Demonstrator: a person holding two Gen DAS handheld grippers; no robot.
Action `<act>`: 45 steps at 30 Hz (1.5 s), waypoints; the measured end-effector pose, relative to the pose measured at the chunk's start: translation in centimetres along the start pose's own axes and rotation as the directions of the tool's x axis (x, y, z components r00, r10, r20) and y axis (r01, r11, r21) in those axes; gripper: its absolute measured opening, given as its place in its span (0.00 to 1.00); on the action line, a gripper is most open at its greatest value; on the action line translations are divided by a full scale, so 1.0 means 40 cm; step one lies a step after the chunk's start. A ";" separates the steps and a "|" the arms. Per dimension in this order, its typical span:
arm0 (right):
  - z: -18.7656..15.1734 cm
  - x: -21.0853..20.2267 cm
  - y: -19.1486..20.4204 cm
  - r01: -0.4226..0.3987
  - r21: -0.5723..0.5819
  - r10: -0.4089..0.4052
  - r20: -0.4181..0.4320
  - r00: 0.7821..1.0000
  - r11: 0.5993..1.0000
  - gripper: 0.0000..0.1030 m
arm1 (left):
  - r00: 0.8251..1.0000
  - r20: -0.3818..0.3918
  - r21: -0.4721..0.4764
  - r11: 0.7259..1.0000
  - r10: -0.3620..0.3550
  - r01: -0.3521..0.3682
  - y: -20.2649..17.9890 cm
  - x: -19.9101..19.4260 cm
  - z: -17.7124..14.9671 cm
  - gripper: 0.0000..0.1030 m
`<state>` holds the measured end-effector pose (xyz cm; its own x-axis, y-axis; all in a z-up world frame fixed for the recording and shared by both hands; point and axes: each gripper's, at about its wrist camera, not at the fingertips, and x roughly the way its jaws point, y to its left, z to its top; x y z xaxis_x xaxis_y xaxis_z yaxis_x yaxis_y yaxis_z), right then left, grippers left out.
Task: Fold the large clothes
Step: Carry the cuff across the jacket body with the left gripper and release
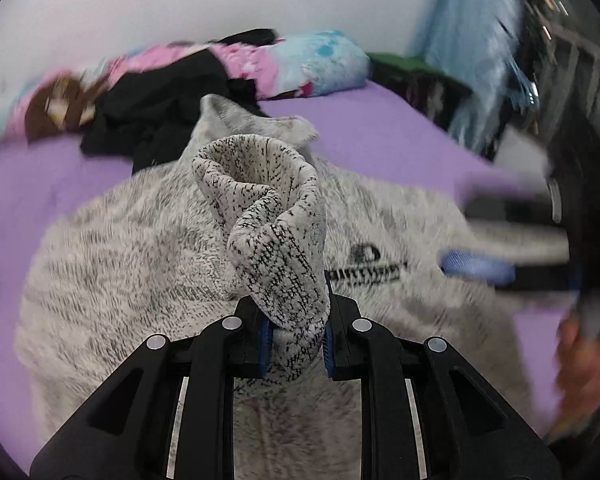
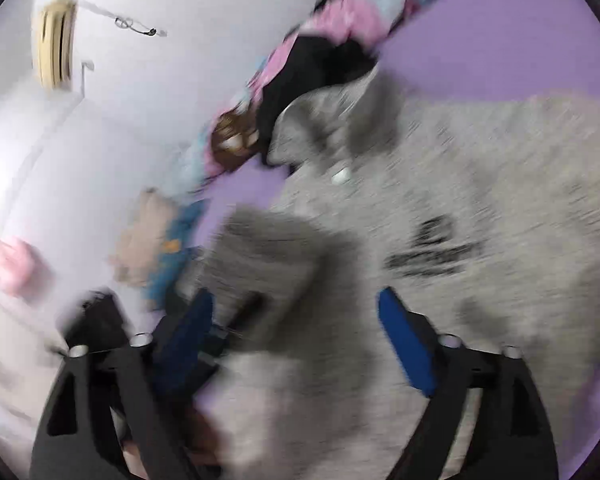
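1. Both views are smeared by motion blur, the right wrist view most of all; fine detail of the cloth and of the things at the edges cannot be read there.
2. The grey marled sweater [image 1: 140,248] lies spread over the purple bed sheet [image 1: 380,136]. A dark print [image 1: 364,268] on it is too blurred to read.
3. The left gripper [image 1: 296,336] is pinched narrow on a rolled cuff or sleeve end [image 1: 268,216] of the sweater, which stands up between the blue pads [image 1: 265,340] and hides the cloth behind it.
4. The right gripper [image 2: 300,340] stands wide apart, with nothing pressed by its blue pads [image 2: 406,344]; the sweater [image 2: 480,184] lies below and beyond them. In the left wrist view it shows only as a blurred streak at the right edge [image 1: 512,236], with part of a hand [image 1: 584,364] cut off by the frame.
5. Beyond the sweater, a black garment [image 1: 148,108] lies bunched against a pink and blue patterned pillow [image 1: 300,64] along the white wall [image 1: 180,0].
6. At the right of the left wrist view, a light blue curtain [image 1: 468,24] hangs beside dark shelving [image 1: 572,72], whose contents cannot be made out.
7. In the right wrist view, a beige shape [image 2: 56,44] on the wall and a pink object [image 2: 12,264] at the left are too blurred to identify.
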<state>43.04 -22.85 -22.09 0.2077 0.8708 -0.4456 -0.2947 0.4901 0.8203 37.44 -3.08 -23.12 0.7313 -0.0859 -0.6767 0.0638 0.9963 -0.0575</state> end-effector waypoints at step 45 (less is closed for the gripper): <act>0.002 0.034 -0.185 -0.077 0.252 0.100 -0.081 0.992 0.965 0.08 | 0.998 -0.058 -0.024 1.000 -0.007 0.005 0.225 -0.047 -0.075 0.91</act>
<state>45.58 -25.30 -28.72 0.1007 0.9157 -0.3891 -0.0653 0.3964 0.9158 34.61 6.04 -24.56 0.6904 -0.0924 -0.7175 0.0513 0.9956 -0.0789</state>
